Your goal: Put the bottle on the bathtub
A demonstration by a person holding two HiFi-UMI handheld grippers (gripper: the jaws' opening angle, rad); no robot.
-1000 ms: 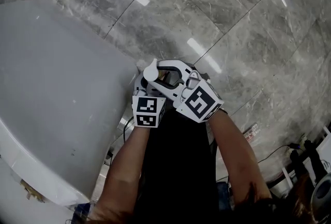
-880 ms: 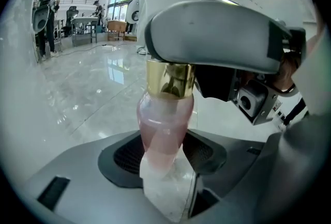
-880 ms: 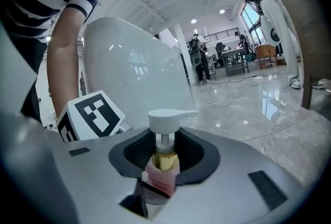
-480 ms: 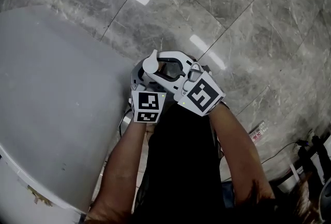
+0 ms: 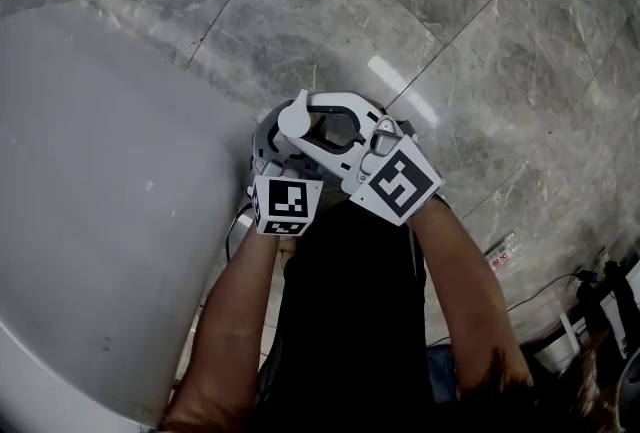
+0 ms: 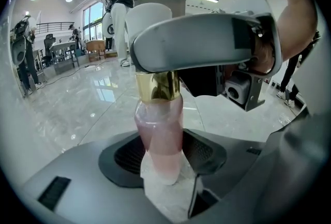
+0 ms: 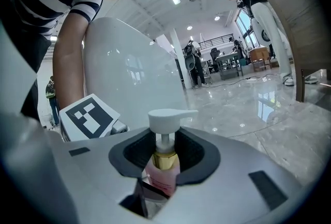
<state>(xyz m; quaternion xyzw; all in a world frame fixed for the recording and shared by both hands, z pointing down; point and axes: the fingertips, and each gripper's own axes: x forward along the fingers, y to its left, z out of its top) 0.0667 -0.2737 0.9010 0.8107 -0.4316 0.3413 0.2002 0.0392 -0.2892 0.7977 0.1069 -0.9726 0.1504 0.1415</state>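
A pink pump bottle (image 6: pixel 159 135) with a gold collar and a white pump head (image 7: pixel 166 114) hangs upright between both grippers. My right gripper (image 7: pixel 164 158) is shut on its neck at the gold collar. Its white jaw (image 6: pixel 207 47) crosses the top of the left gripper view. My left gripper (image 6: pixel 163 153) has just closed a little. The bottle's pink body sits between its dark pads, which press on it. In the head view the two grippers (image 5: pixel 320 136) are bunched together just right of the white bathtub (image 5: pixel 100 171), and they hide the bottle.
Under the grippers lies a grey marble floor (image 5: pixel 450 41). The tub's white curved wall (image 7: pixel 129 73) rises close by. Cables and small gear (image 5: pixel 590 291) lie at the lower right. People stand far off in the hall (image 6: pixel 120 5).
Both grippers have stayed together and sunk slightly beside the tub. The left gripper's marker cube has rolled a little.
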